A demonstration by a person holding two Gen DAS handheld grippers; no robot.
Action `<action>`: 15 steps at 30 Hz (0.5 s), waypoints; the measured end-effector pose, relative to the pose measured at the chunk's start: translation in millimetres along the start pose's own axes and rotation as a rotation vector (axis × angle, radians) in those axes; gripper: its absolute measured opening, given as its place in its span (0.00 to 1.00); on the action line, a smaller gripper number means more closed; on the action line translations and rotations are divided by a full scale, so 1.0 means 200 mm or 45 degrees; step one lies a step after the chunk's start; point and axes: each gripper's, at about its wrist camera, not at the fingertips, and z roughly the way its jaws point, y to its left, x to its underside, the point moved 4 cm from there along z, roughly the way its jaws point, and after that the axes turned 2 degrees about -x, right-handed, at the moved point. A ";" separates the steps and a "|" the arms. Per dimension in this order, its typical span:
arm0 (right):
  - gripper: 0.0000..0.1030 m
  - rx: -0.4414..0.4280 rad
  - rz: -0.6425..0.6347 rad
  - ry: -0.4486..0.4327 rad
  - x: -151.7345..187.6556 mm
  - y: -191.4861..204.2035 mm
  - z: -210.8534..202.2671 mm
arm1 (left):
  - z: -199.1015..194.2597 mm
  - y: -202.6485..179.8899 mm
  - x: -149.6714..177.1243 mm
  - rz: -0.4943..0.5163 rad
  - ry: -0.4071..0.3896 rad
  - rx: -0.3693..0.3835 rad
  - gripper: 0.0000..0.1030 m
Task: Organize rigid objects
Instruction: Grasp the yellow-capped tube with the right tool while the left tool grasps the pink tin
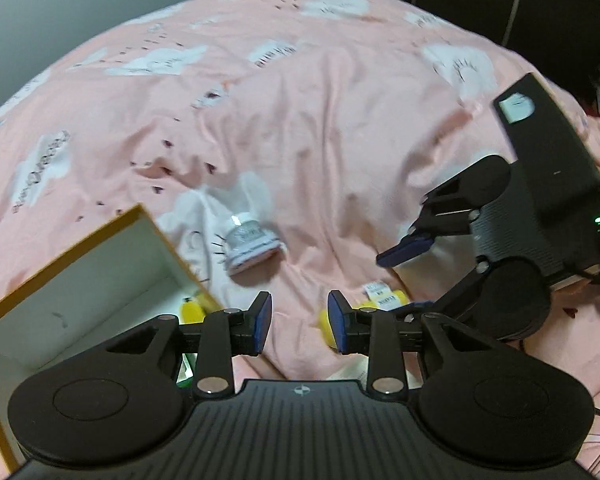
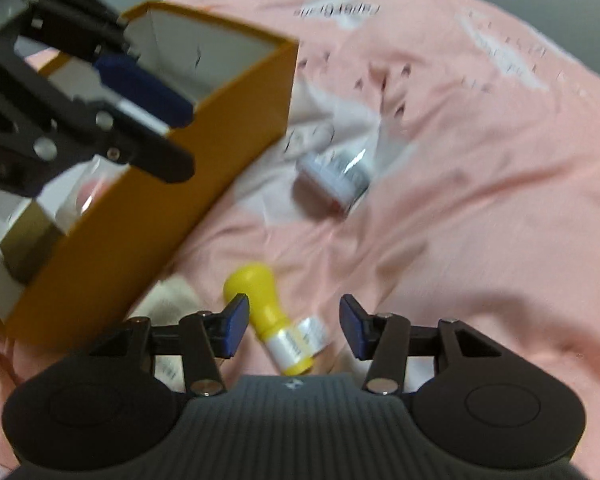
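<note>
An orange cardboard box (image 1: 100, 276) (image 2: 160, 220) with a white inside stands open on the pink bedsheet. A yellow bottle (image 2: 268, 304) with a white label lies on the sheet beside it, seen between the spread fingers of my right gripper (image 2: 295, 328), whose pads do not press on it. In the left wrist view the same bottle (image 1: 384, 300) shows under the right gripper (image 1: 410, 280). A small grey-white jar (image 1: 250, 246) (image 2: 334, 178) lies on its side further out. My left gripper (image 1: 300, 320) (image 2: 168, 132) is open and holds nothing, hanging near the box's rim.
A second yellow item (image 1: 192, 310) sits in the box corner, with a clear-wrapped pink thing (image 2: 88, 196) and a dull gold block (image 2: 28, 248) inside too. The bed (image 1: 340, 100) stretches away, rumpled. Dark furniture (image 1: 500, 0) stands behind it.
</note>
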 end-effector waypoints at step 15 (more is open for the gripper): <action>0.37 -0.150 0.039 0.036 0.00 0.02 0.19 | 0.13 -0.04 -0.01 0.096 0.085 0.039 0.45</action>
